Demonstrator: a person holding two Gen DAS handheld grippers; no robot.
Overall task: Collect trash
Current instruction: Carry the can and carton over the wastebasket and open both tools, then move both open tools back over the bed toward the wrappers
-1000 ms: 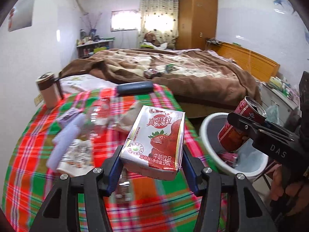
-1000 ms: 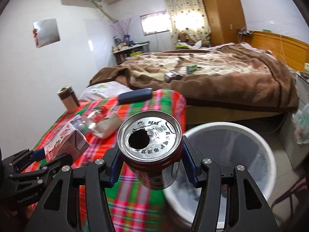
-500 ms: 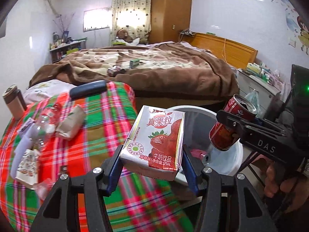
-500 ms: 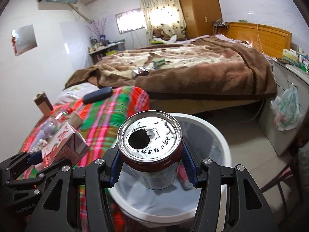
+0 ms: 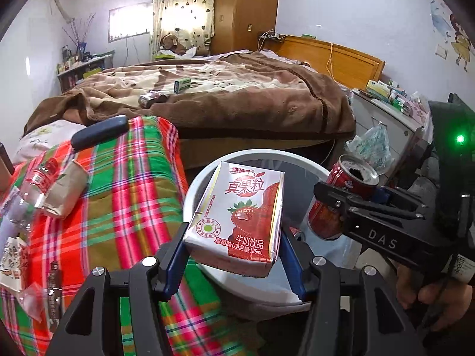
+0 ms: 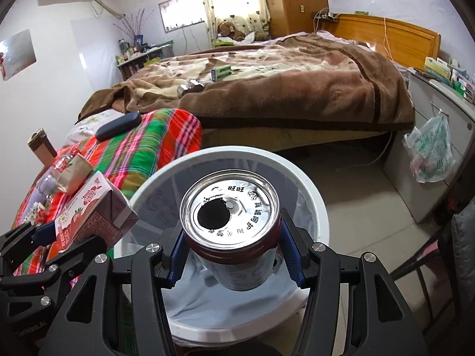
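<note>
My left gripper (image 5: 234, 262) is shut on a strawberry milk carton (image 5: 237, 216) and holds it above the near rim of the white trash bin (image 5: 196, 190). My right gripper (image 6: 231, 255) is shut on an open red drink can (image 6: 231, 225), upright above the bin's opening (image 6: 308, 184). The can also shows in the left wrist view (image 5: 341, 198), held over the bin's right side. The carton shows in the right wrist view (image 6: 95, 207) at the bin's left rim.
A plaid-covered surface (image 5: 124, 207) left of the bin holds a plastic bottle (image 5: 32, 187), a brown paper wrapper (image 5: 63, 191), small wrappers (image 5: 14, 261) and a dark case (image 5: 99, 132). A bed with a brown blanket (image 5: 237, 98) lies behind. A cabinet with a hanging bag (image 6: 430, 151) stands right.
Both grippers have swung right, from over the plaid surface to over the bin, the carton and the can still held. The bin now lies directly below them.
</note>
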